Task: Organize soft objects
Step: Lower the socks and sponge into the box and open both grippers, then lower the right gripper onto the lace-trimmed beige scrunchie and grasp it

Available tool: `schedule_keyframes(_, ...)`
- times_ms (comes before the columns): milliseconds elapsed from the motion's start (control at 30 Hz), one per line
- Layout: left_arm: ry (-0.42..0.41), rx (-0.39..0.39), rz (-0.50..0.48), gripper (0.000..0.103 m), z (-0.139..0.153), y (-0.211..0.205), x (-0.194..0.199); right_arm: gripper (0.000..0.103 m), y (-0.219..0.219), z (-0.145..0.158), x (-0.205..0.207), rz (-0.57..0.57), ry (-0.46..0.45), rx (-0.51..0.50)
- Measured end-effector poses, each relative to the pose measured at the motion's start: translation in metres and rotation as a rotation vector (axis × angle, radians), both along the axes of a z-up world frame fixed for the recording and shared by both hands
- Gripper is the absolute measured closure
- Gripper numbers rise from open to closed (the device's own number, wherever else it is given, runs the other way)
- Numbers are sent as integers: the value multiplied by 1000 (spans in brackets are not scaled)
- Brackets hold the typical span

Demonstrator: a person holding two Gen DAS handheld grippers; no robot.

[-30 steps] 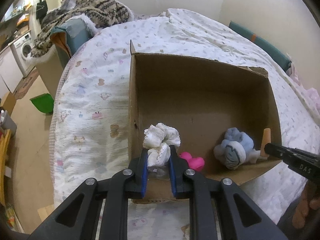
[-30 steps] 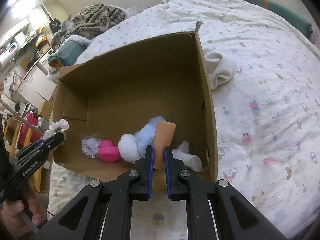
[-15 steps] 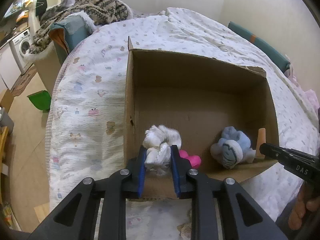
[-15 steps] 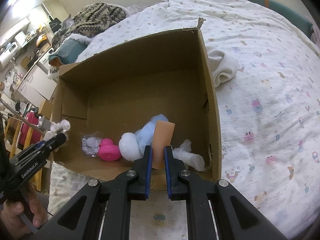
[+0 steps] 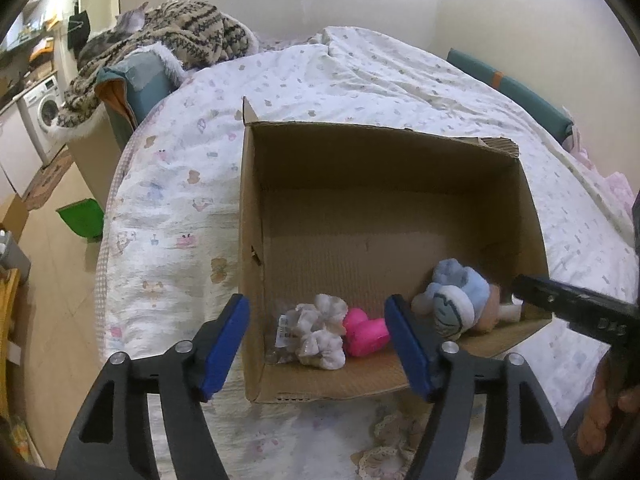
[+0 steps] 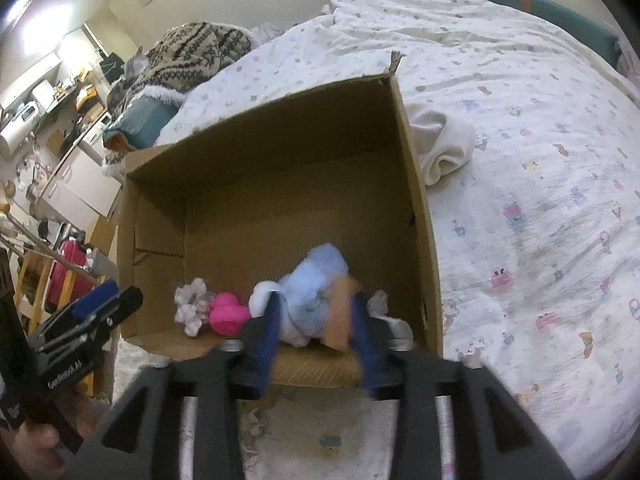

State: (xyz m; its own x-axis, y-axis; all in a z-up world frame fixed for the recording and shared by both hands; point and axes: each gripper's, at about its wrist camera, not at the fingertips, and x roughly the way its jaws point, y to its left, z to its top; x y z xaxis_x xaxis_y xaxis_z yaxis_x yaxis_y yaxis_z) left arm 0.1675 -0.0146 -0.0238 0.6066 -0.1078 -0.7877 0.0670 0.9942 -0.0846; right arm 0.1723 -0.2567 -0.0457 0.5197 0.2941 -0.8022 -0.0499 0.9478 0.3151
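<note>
An open cardboard box [image 5: 360, 144] [image 6: 416, 184] stands on the bed. Inside at its near wall lie a white frilly scrunchie [image 5: 322, 332] [image 6: 192, 304], a pink soft toy [image 5: 366, 332] [image 6: 228, 314], a blue and white plush [image 5: 456, 300] [image 6: 312, 292] and an orange sponge piece [image 6: 340, 320]. My left gripper [image 5: 318, 336] is open and empty above the box's near left corner, the scrunchie lying below it. My right gripper [image 6: 316, 332] is open over the near right part, the orange piece loose and blurred between its jaws.
A white folded cloth [image 6: 440, 144] lies on the bed right of the box. A patterned blanket [image 5: 176, 36] and teal cushion [image 5: 136, 80] sit at the bed's far left. A green bin [image 5: 80, 216] stands on the floor. A teal bolster [image 5: 512, 92] lies along the wall.
Both grippers have opened. The white scrunchie has dropped from my left gripper into the box beside the pink toy. The orange piece has come free of my right gripper.
</note>
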Motion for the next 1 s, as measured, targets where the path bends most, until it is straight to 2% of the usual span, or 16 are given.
schedule_keyframes(200, -10, 19, -8, 35, 1, -2, -2, 34, 1, 3, 0, 9, -11, -8)
schedule_keyframes(533, -20, 11, 34, 35, 10, 6, -7, 34, 2, 8, -4, 13, -25, -21)
schedule_keyframes(700, -12, -21, 58, 35, 19, 15, -15, 34, 4, 12, -10, 17, -31, -24)
schedule_keyframes(1000, 4, -17, 70, 35, 25, 20, -40, 34, 14, 18, -31, 57, -41, -45)
